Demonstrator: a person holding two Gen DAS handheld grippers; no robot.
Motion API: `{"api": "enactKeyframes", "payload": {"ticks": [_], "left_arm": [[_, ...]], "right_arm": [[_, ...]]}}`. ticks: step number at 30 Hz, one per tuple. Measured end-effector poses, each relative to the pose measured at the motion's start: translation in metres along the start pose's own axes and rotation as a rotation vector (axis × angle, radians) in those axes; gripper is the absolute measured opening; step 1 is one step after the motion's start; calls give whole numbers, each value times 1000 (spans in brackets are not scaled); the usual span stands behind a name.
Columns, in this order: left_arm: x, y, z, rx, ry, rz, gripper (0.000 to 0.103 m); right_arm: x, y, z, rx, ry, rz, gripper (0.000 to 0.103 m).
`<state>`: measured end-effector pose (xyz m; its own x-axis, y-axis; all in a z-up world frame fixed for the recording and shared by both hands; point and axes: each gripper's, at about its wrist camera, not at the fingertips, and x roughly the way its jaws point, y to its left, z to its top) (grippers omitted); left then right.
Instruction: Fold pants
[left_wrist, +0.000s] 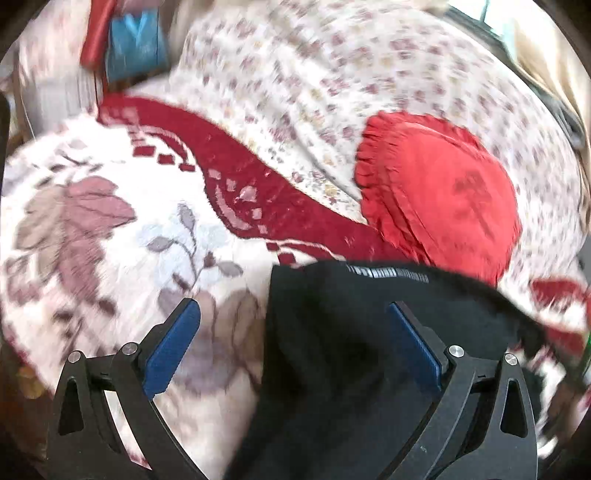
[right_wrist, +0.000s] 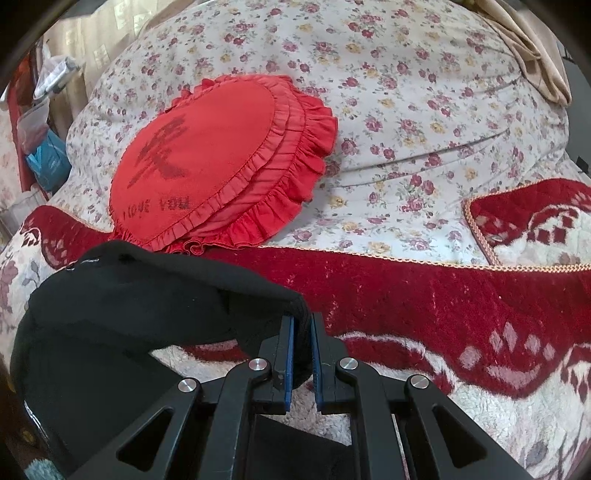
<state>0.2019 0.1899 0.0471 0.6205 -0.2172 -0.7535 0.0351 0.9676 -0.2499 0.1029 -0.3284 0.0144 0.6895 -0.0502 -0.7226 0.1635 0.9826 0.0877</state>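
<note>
The black pants (right_wrist: 122, 306) lie on a red and white floral blanket (right_wrist: 424, 306), with one edge lifted off it. My right gripper (right_wrist: 303, 325) is shut on that raised edge, the cloth pinched between its blue pads. In the left wrist view, which is blurred by motion, the pants (left_wrist: 340, 362) fill the lower middle with a white-lettered label at their top edge. My left gripper (left_wrist: 295, 314) hangs above them with its jaws wide open. Its left finger (left_wrist: 173, 347) is over the blanket (left_wrist: 110, 229) and its right finger (left_wrist: 417, 343) over the black cloth, gripping nothing.
A red ruffled heart cushion (right_wrist: 207, 162) rests just beyond the pants on a small-flowered bedspread (right_wrist: 406, 92). Beige fabric (right_wrist: 524, 44) lies at the far right corner. Bags and a blue packet (right_wrist: 48, 158) crowd the bed's left side.
</note>
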Motion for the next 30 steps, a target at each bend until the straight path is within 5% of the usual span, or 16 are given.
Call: {"api": "enactKeyframes", "payload": {"ticks": [8, 12, 15, 22, 25, 27, 30], "left_arm": [[99, 37, 26, -198, 272, -197, 101], [122, 45, 31, -246, 296, -239, 101], [137, 51, 29, -320, 337, -357, 101], [141, 42, 33, -321, 337, -514, 101], [140, 44, 35, -309, 328, -467, 77], [141, 44, 33, -288, 343, -403, 47], [141, 43, 30, -243, 346, -335, 29]], "right_arm": [[-1, 4, -1, -13, -3, -1, 7], [-4, 5, 0, -18, -10, 9, 7], [-5, 5, -1, -18, -14, 15, 7], [-5, 3, 0, -15, -17, 20, 7], [-5, 3, 0, -14, -18, 19, 7], [-5, 3, 1, -12, -19, 21, 7], [-5, 3, 2, -7, -22, 22, 7]]}}
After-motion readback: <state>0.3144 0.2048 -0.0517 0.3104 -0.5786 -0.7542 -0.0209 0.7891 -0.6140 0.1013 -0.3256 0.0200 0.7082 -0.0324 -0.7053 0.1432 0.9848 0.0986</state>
